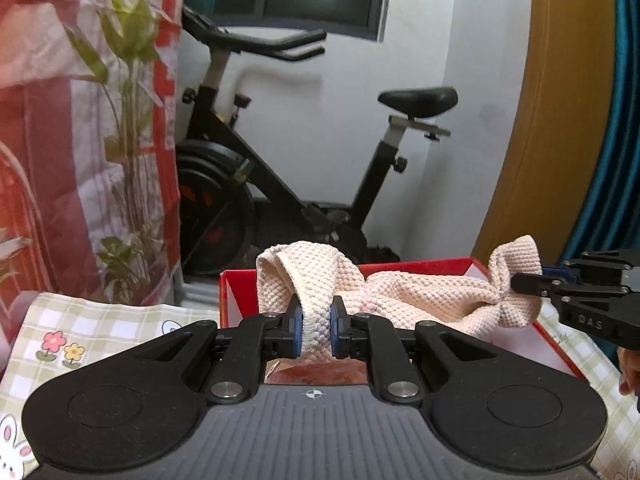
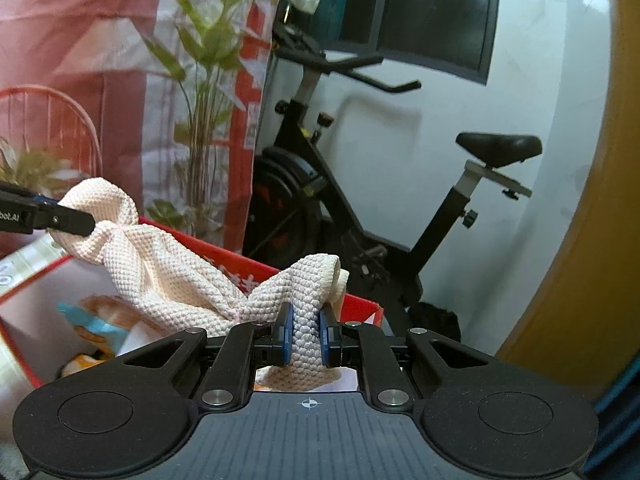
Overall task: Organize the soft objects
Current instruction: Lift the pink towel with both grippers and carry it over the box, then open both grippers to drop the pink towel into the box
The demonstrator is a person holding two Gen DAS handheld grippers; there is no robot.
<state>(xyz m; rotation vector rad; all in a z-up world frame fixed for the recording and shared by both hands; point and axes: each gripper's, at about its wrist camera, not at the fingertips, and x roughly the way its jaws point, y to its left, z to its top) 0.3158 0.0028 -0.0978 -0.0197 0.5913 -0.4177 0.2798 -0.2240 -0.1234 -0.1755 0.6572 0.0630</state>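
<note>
The left tool (image 1: pixel 316 326) is clamped on one bunched end of a pale pink knitted cloth (image 1: pixel 420 296); the right tool (image 2: pixel 306 334) pinches the other end. The cloth hangs stretched between them over an open red box (image 1: pixel 556 354) at the far edge of the bench (image 1: pixel 100 328), with its checked cover. Beyond stand an exercise bike (image 1: pixel 288 184) and a leafy plant (image 1: pixel 128 120).

A pale pink waffle-knit cloth (image 1: pixel 424 300) hangs stretched and bunched at both ends above the open red box (image 1: pixel 448 266)
</note>
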